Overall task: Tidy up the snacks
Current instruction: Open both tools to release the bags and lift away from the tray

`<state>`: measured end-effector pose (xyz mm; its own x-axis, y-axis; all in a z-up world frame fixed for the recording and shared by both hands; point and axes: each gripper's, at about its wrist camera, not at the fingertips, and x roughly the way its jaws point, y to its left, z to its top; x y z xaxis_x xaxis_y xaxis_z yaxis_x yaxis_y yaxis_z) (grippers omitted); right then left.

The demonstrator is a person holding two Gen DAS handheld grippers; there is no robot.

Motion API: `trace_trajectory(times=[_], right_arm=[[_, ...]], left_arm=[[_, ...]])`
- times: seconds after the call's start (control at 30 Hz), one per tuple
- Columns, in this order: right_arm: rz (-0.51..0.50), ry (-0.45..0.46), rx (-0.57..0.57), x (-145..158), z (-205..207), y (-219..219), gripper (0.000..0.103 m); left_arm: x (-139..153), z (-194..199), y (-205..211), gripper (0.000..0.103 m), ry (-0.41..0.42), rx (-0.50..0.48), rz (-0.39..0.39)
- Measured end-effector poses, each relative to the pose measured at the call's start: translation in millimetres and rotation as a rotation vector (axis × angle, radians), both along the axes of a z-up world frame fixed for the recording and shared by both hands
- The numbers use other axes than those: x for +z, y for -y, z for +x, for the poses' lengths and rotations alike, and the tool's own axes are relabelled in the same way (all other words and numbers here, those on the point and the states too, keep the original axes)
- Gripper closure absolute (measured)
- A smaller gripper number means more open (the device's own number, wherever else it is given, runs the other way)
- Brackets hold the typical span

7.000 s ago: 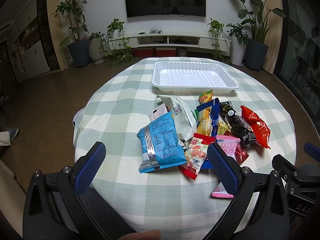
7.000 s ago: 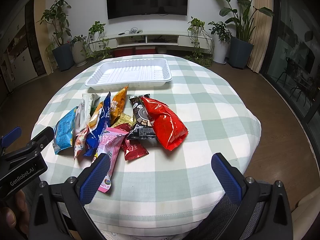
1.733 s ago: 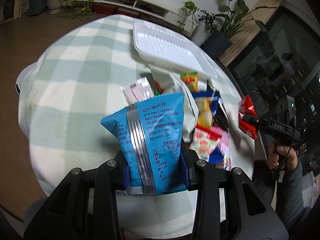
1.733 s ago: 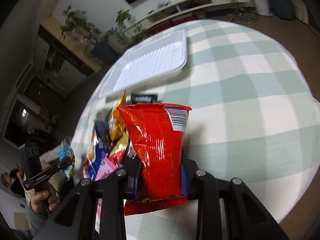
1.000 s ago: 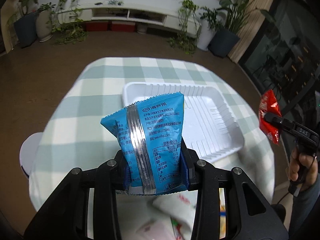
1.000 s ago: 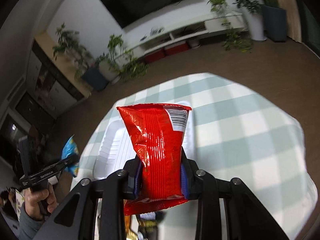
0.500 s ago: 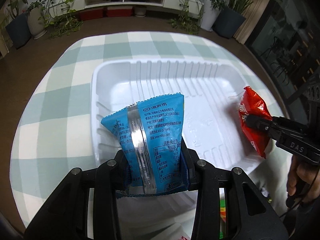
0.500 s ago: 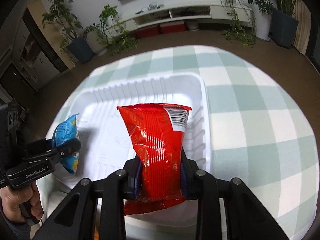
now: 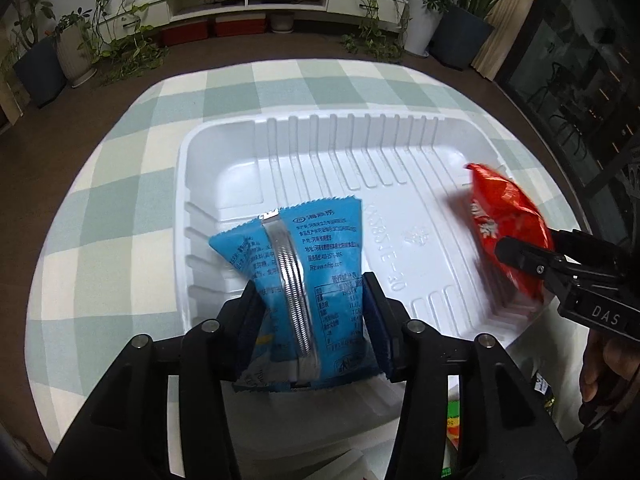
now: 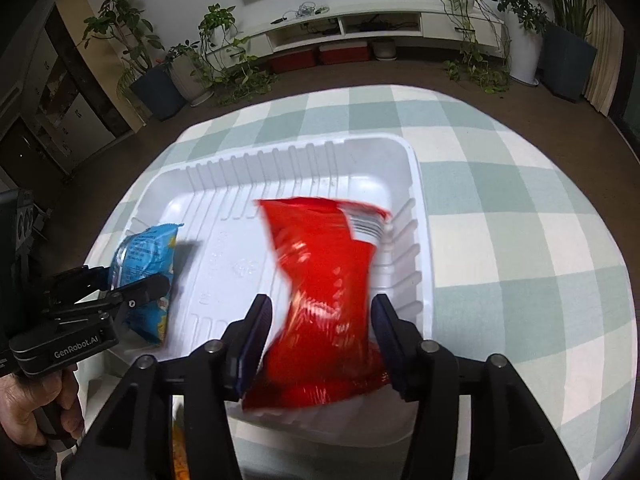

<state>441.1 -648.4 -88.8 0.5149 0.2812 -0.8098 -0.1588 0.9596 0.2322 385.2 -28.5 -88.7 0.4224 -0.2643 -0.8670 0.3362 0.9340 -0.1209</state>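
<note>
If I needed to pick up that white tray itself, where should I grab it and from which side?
Probably the white tray by its right rim, coming from the open tablecloth side: the raised lip offers a thin edge, and no packets or grippers crowd it there.

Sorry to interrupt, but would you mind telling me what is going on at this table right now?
A person is sorting snacks into a white tray on a checked tablecloth, with a handheld tool in each hand. The left tool has a blue packet between its fingers at the tray's left end; the right tool has a red packet at the right end. Both tools' jaws have just been opening, and the red packet looks blurred, apparently dropping free.
</note>
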Motion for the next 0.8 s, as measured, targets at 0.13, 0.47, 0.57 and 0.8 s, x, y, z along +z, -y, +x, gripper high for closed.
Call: trace_trajectory(times=[0.13, 0.47, 0.57, 0.8], right_arm=[[0.032, 0.047, -0.026, 26.5, -14.6, 9.8, 0.04], [0.226, 0.215, -0.005, 94.8, -125.5, 41.9, 0.024], [0.251, 0.239, 0.002, 97.9, -165.6, 46.5, 0.024], [0.203, 0.232, -0.038, 66.4, -251.3, 48.4, 0.024]], left_arm=[[26.9, -14.2, -14.2, 0.044, 0.057, 0.014, -0.037], [93.0, -129.2, -71.2, 0.0, 0.286, 0.049, -0.155], [95.5, -171.6, -85.9, 0.0, 0.307, 0.088, -0.143], [66.0, -259.3, -124.6, 0.001, 0.183, 0.259, -0.196]])
